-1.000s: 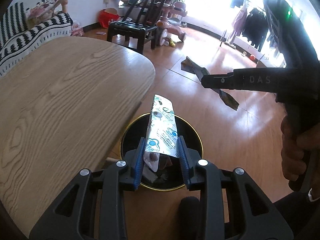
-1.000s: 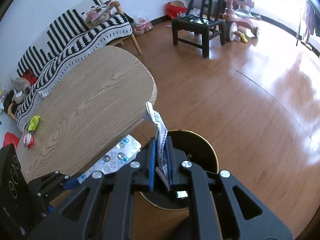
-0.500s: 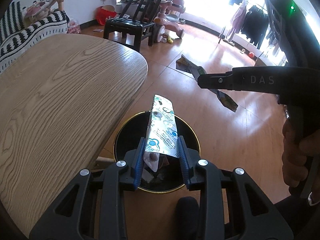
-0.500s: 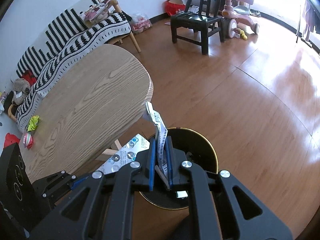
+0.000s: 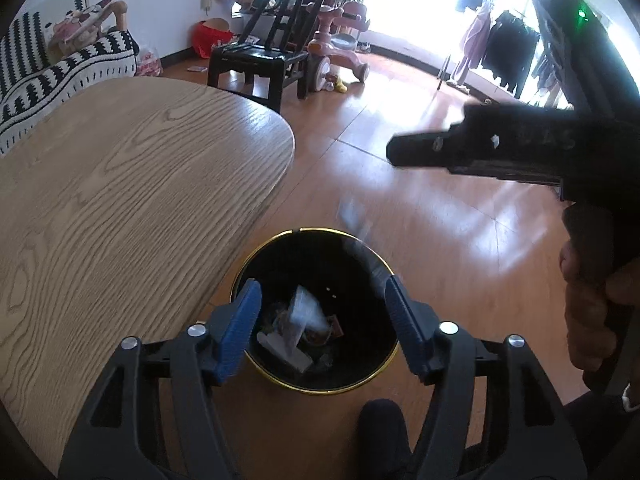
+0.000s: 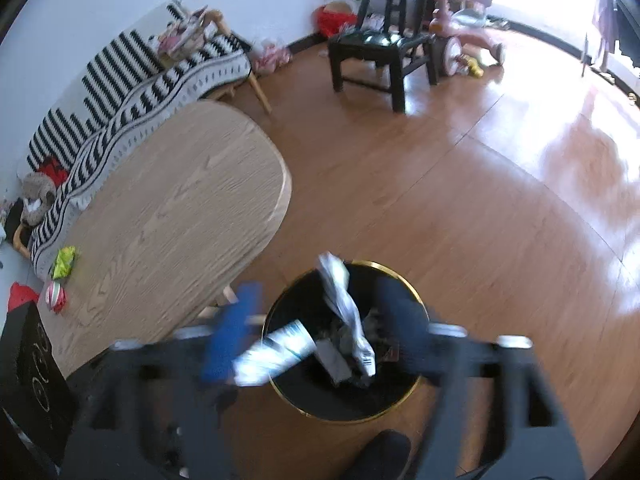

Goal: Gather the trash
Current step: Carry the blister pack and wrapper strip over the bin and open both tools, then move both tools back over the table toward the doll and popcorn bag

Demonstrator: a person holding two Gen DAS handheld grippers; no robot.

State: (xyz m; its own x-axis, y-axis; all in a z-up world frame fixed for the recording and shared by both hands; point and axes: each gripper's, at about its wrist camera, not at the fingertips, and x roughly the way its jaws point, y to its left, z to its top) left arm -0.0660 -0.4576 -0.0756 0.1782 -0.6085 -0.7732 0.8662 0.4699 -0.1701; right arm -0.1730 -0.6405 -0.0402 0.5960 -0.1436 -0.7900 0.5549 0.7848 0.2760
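A black bin with a gold rim (image 5: 256,258) (image 6: 404,282) stands on the floor by the table's rounded end. My left gripper (image 5: 322,328) hangs over it, its jaws opening and nothing between the blue pads (image 5: 240,326). A pale wrapper (image 5: 304,316) lies blurred among the scraps inside. My right gripper (image 6: 318,332) is smeared by motion, jaws opening. A twisted white wrapper (image 6: 346,304) falls free between them into the bin, and a printed foil wrapper (image 6: 276,350) drops past the bin's left rim. Two more wrappers, yellow-green (image 6: 64,260) and red-white (image 6: 56,298), lie on the table.
The oval wooden table (image 5: 120,200) (image 6: 168,216) fills the left side, with a striped sofa (image 6: 120,92) behind it. A black chair (image 5: 256,60) and a pink ride-on toy (image 5: 340,52) stand farther off. A hand (image 5: 588,312) holds the other gripper. A dark shoe (image 5: 380,432) is beside the bin.
Both grippers, shut on wrappers before, have opened. The printed foil wrapper has left the left jaws and the white twisted one has left the right jaws. Both are dropping into the bin.
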